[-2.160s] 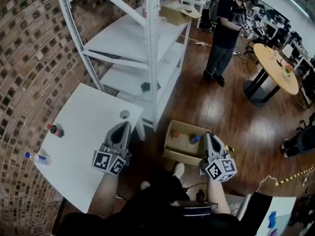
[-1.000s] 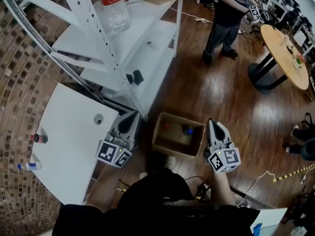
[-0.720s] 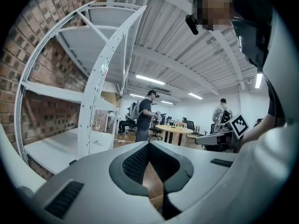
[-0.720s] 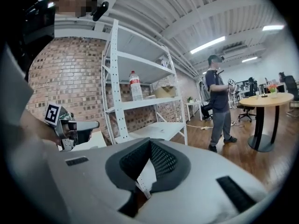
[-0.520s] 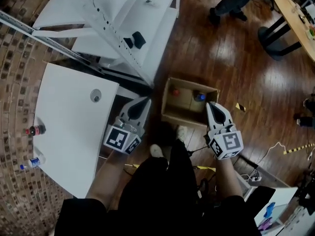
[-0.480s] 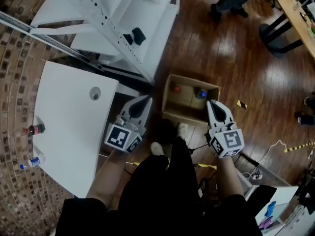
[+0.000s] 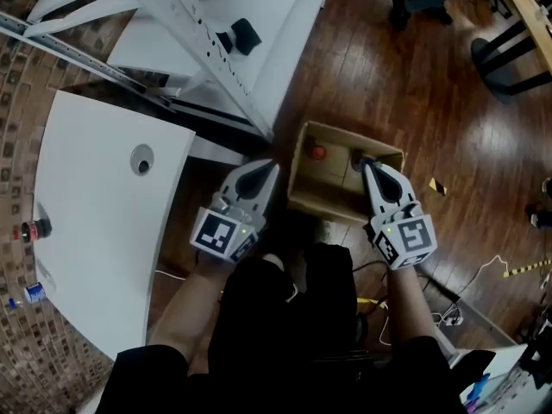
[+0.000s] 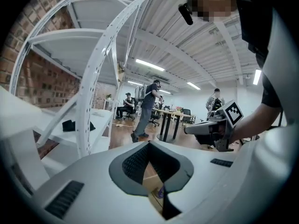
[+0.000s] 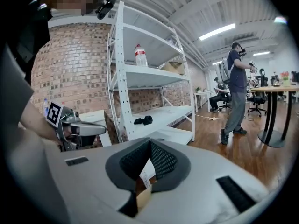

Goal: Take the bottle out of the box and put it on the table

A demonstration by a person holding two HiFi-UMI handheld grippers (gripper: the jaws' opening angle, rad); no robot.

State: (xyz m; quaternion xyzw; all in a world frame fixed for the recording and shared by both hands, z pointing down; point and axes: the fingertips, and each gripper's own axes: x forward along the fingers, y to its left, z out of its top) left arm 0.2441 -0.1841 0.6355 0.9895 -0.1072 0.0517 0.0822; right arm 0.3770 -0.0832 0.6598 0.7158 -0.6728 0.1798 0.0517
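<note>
An open cardboard box stands on the wooden floor between my two grippers. Inside it is a bottle with a red cap. A second, darker cap shows right at the tip of my right gripper. That gripper is shut and empty, and points over the box's near right part. My left gripper is also shut and empty, just left of the box's left wall. Between the left jaws I see cardboard and a bluish cap. Below the right gripper there is cardboard.
The white table lies left of the box, with a round hole, a cola bottle and a water bottle at its far edge. A white shelf rack stands behind. A person stands across the room.
Both grippers have sunk toward the floor and closed in on the box. The right tip now reaches over the box's near right corner. Both stayed shut.
</note>
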